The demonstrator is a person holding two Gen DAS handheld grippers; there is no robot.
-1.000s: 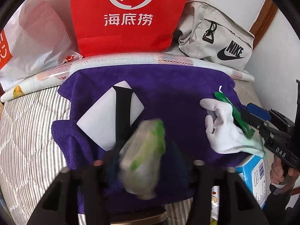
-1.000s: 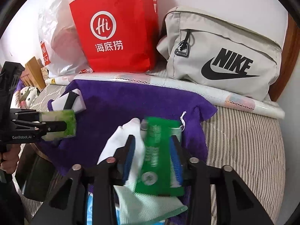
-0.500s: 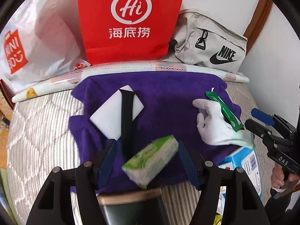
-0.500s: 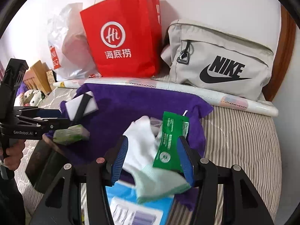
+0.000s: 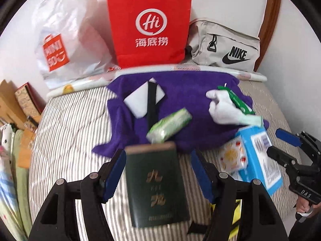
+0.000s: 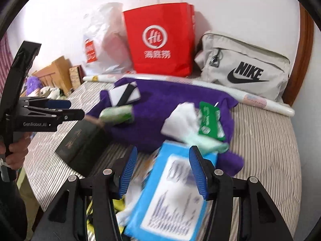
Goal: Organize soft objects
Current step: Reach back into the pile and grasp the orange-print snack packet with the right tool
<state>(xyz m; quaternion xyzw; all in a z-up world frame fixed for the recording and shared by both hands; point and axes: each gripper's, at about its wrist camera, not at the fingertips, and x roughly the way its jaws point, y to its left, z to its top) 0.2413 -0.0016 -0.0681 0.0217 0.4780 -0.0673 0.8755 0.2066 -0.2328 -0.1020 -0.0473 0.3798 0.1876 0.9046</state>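
A purple towel point(image 5: 180, 92) point(image 6: 160, 104) is spread on the striped bed. On it lie a green tissue pack point(image 5: 169, 125) point(image 6: 117, 115), a white pad with a black strap point(image 5: 144, 100) point(image 6: 125, 94), a white glove point(image 5: 222, 108) point(image 6: 180, 118) and a green packet point(image 5: 234, 100) point(image 6: 210, 118) resting on the glove. My left gripper point(image 5: 158, 172) point(image 6: 77, 109) is open and holds nothing; it hangs over a dark green box point(image 5: 156, 182) point(image 6: 80, 142). My right gripper point(image 6: 162, 172) point(image 5: 273, 142) is open above a blue wipes pack point(image 6: 170, 196) point(image 5: 258, 154), not gripping it.
A red paper bag point(image 5: 149, 26), a white plastic bag point(image 5: 66, 40) and a grey Nike bag point(image 5: 224, 46) stand along the wall behind a rolled white sheet point(image 5: 84, 83). Boxes and cloths point(image 5: 18, 108) sit off the bed's left side. A wooden headboard point(image 6: 303, 60) bounds the right.
The left gripper let go of the tissue pack, which now lies on the towel. The right gripper left the green packet on the glove. Both grippers pulled back toward the bed's near edge.
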